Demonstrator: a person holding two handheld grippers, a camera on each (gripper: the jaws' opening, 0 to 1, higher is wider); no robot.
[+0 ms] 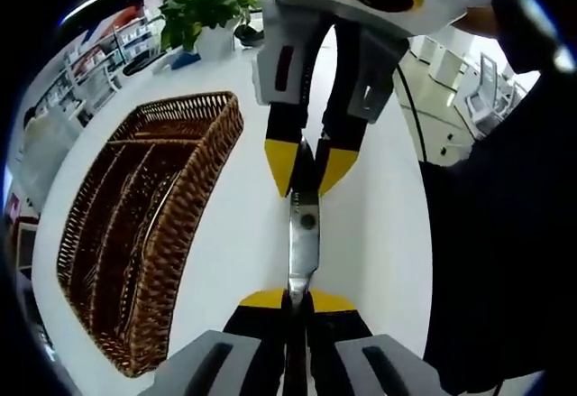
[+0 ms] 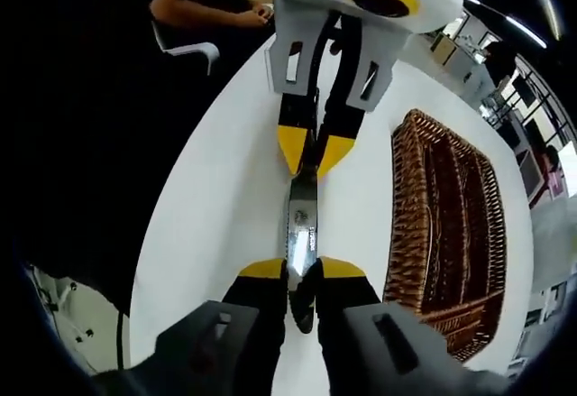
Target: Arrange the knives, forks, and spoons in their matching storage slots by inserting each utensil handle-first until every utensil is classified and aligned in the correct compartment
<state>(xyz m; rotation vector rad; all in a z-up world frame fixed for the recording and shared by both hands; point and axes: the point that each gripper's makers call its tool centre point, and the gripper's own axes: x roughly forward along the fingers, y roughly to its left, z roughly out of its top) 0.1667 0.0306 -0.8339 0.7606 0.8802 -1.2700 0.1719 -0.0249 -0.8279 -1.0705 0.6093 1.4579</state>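
A metal table knife [image 1: 304,229] hangs above the white table [image 1: 230,261], held at both ends. My left gripper [image 1: 297,300] is shut on its near end in the left gripper view, and my right gripper [image 1: 307,167] comes in from the top, shut on the far end. In the right gripper view the knife [image 2: 302,220] runs from my right gripper [image 2: 301,270] up to my left gripper [image 2: 314,154]. A brown wicker tray [image 1: 185,225] with long slots lies left of the knife, its slots bare. The same tray [image 2: 407,234] lies to the right in the right gripper view.
A potted green plant [image 1: 212,6] stands at the table's far edge beyond the tray. A person's forearm [image 2: 207,10] and a white chair [image 2: 194,50] sit at the other end. Dark clothing [image 1: 505,234] borders the table edge. Office shelves are in the background.
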